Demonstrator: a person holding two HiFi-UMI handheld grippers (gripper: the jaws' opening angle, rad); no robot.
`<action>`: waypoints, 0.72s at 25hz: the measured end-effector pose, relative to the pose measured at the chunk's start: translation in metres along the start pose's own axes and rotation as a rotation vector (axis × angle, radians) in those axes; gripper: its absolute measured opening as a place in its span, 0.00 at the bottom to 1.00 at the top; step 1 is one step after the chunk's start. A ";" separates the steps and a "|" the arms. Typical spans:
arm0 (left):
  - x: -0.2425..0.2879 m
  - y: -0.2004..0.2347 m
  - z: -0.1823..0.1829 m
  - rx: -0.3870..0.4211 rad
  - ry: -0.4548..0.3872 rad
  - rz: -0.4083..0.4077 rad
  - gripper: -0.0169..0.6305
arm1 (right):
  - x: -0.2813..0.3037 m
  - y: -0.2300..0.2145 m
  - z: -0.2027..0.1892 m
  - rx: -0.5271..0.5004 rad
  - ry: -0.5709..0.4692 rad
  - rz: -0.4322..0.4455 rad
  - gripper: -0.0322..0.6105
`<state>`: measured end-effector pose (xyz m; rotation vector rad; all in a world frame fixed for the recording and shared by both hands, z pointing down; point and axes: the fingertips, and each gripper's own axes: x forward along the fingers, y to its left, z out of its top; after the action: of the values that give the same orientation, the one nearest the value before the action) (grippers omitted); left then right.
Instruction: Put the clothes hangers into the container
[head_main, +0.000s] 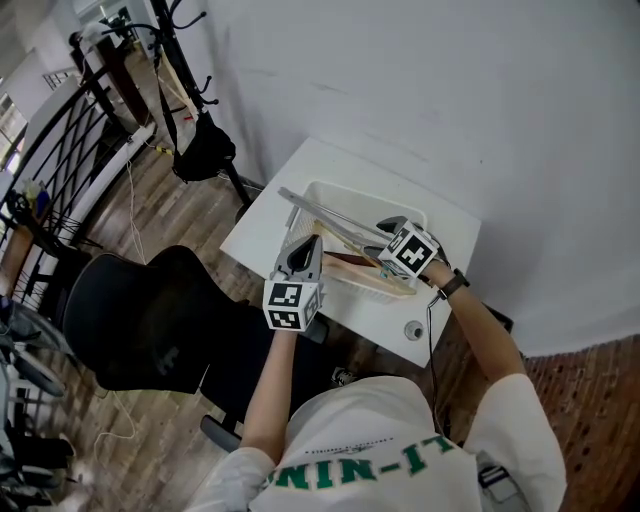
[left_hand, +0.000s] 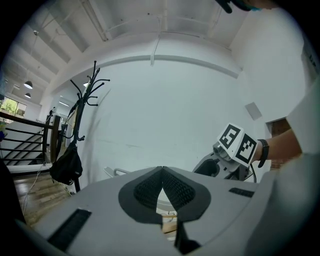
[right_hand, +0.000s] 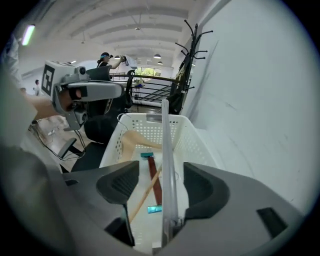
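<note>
The right gripper (right_hand: 160, 182) is hanging released over the white container (right_hand: 202, 145), jaws standing apart around a clear hanger (right_hand: 165, 145); a wooden hanger (right_hand: 131, 141) is lying inside. The left gripper (left_hand: 162, 175) is hovering nearby, clenched and empty.

The head view looks steeply down onto the counter (head_main: 265, 222). Both gripper views look closely along their jaws; head and right gripper views share the container (right_hand: 200, 137).
</note>
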<state>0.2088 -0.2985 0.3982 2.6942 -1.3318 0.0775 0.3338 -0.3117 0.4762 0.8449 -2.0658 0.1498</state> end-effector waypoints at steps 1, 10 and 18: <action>-0.002 0.001 -0.001 -0.001 0.000 0.002 0.05 | -0.001 0.004 0.001 0.013 0.000 0.016 0.54; -0.044 0.012 0.004 -0.018 -0.011 0.066 0.05 | -0.052 0.019 0.078 0.065 -0.310 -0.053 0.63; -0.138 0.065 0.020 -0.014 -0.021 0.257 0.05 | -0.061 0.078 0.157 0.039 -0.474 0.006 0.56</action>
<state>0.0725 -0.2320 0.3698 2.5036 -1.6714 0.0661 0.2022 -0.2834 0.3489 0.9674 -2.5121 -0.0102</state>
